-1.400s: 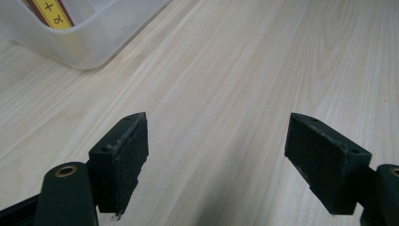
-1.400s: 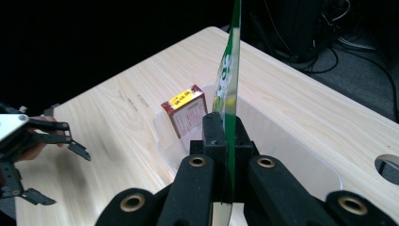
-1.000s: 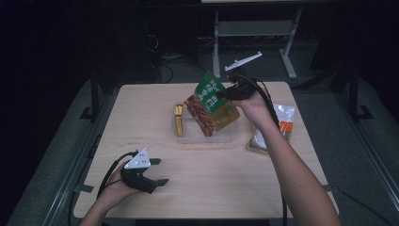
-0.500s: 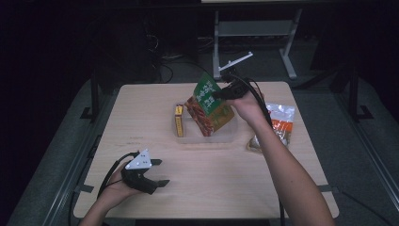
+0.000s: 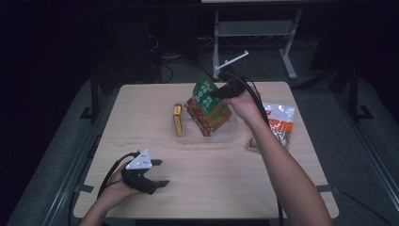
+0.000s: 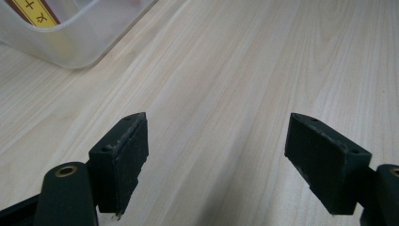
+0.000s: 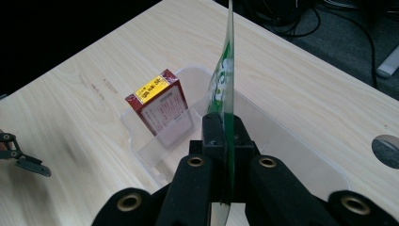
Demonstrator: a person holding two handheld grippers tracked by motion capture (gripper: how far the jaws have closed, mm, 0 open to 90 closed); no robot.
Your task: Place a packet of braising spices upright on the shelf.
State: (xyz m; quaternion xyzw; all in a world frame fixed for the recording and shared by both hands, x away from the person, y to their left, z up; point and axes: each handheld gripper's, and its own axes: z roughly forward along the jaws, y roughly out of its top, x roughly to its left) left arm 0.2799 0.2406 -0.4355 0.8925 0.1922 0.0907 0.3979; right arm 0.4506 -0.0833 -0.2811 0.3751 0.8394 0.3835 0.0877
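My right gripper (image 5: 215, 92) (image 7: 225, 132) is shut on the top edge of a green snack bag (image 5: 206, 93) (image 7: 224, 80) and holds it tilted over a clear plastic bin (image 5: 207, 136) (image 7: 263, 127) at the table's middle. A red and yellow box (image 5: 178, 119) (image 7: 160, 106) stands on end at the bin's left side. Inside the bin an orange-red packet (image 5: 201, 118) leans under the green bag. At the table's near left, my left gripper (image 5: 160, 172) (image 6: 216, 160) rests open on the wood, with bare table between its pads.
A clear bag of orange snacks (image 5: 280, 122) lies on the table to the right of the bin. A round hole (image 7: 388, 149) in the tabletop sits by the right forearm. Dark floor, cables and a white stand (image 5: 249, 28) lie behind the table.
The right gripper and the green bag shifted slightly left and down toward the bin. The left gripper stayed still.
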